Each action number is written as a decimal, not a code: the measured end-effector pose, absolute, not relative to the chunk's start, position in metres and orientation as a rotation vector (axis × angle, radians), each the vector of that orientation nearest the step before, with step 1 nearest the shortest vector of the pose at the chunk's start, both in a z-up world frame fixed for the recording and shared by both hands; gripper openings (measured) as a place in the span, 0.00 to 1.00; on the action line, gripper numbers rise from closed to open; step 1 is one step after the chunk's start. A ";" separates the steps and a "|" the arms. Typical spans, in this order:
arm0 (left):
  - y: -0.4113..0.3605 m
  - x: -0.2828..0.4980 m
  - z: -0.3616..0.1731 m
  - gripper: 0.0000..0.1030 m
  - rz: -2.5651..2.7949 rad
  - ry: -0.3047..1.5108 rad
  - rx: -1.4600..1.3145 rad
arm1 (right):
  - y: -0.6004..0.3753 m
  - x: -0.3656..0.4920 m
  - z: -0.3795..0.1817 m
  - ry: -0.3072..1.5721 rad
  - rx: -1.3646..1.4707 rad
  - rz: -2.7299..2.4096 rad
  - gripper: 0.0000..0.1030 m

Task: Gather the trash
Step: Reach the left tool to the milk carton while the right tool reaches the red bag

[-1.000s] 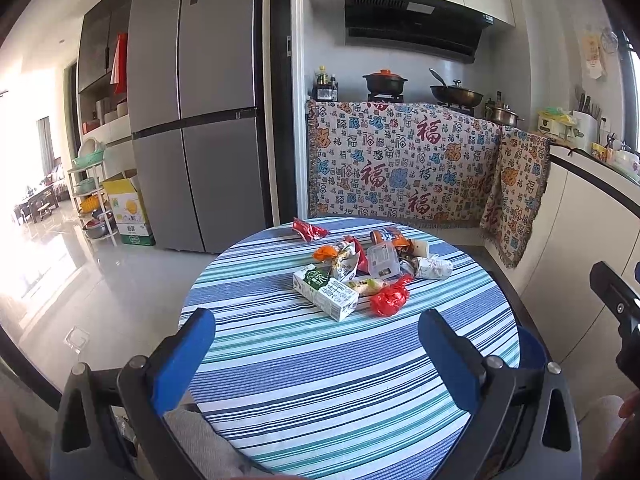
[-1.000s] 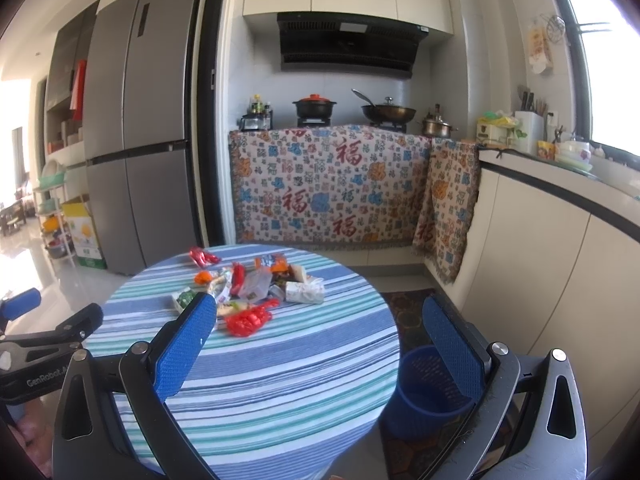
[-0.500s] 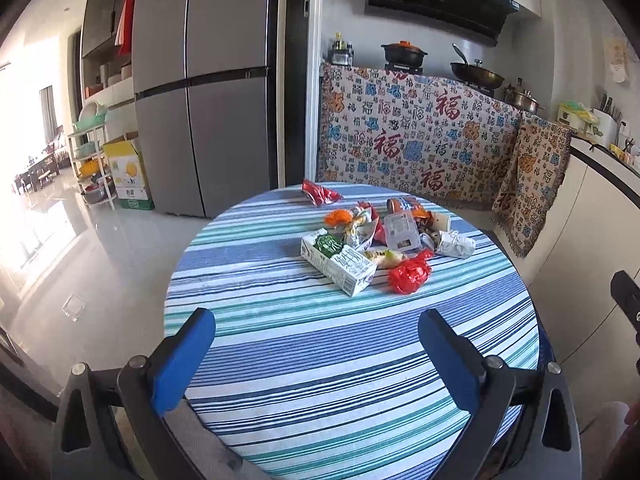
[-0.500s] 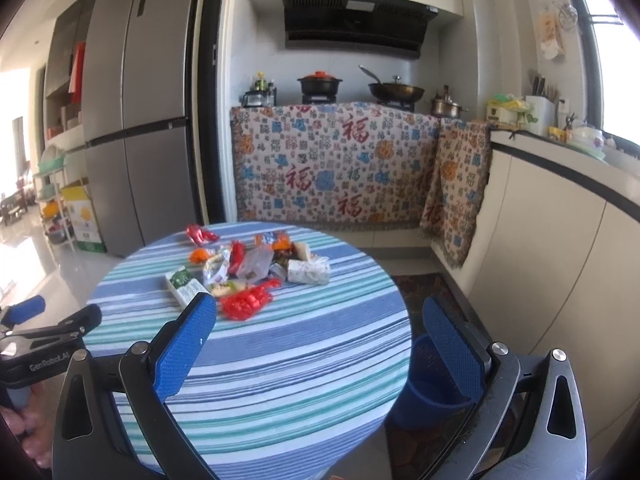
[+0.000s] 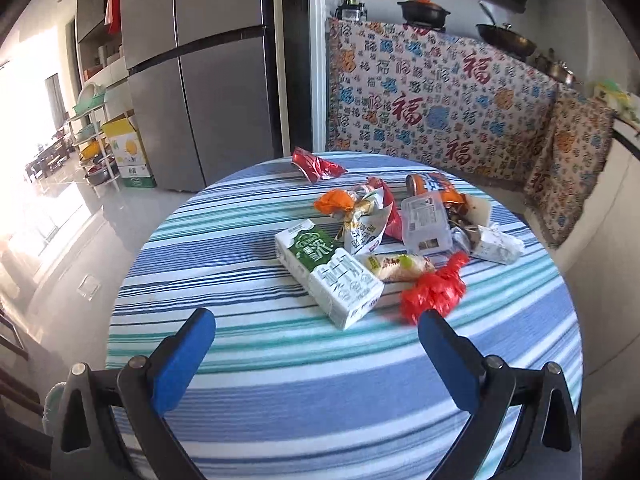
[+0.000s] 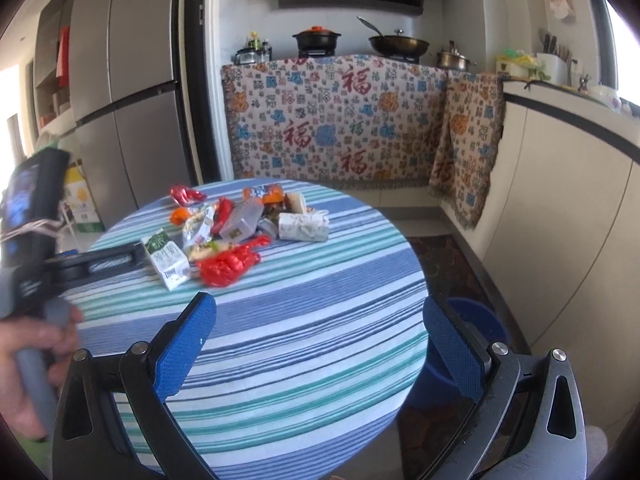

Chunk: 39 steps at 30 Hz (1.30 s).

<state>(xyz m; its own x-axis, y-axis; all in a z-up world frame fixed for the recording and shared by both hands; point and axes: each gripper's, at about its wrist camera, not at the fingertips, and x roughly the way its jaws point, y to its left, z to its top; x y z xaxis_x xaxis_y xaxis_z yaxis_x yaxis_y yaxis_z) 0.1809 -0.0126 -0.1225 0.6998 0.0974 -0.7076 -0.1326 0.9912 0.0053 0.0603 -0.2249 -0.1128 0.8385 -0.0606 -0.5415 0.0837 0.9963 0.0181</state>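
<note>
Both wide open, empty: left claw (image 5: pixel 316 330) and right claw (image 6: pixel 318 318) above striped worktop (image 5: pixel 280 392). Milk carton (image 5: pixel 326 272) flat mid-worktop beside wrapper pile (image 5: pixel 400 220), long axis near-right to far-left.

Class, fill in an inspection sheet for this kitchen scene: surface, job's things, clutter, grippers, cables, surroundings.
Surface: round table, striped cloth.
Job's things: milk carton, red plastic bag, red wrapper, clear plastic tub and other wrappers piled on the table; blue bin on the floor beside it.
Clutter: nothing seen.
Grippers: left gripper and right gripper open, empty, above the near edge.
Cables: nothing seen.
Surroundings: fridge, patterned cloth, wok.
</note>
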 end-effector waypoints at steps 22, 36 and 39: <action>0.013 0.255 -0.197 1.00 0.304 0.945 -0.017 | -0.235 0.113 -0.149 0.676 0.028 -0.057 1.00; 0.059 0.251 -0.216 1.00 0.094 1.033 -0.053 | -0.163 0.291 -0.219 0.962 0.220 0.151 1.00; 0.059 0.251 -0.216 1.00 0.083 1.009 -0.041 | -0.155 0.303 -0.234 1.034 0.213 0.174 0.99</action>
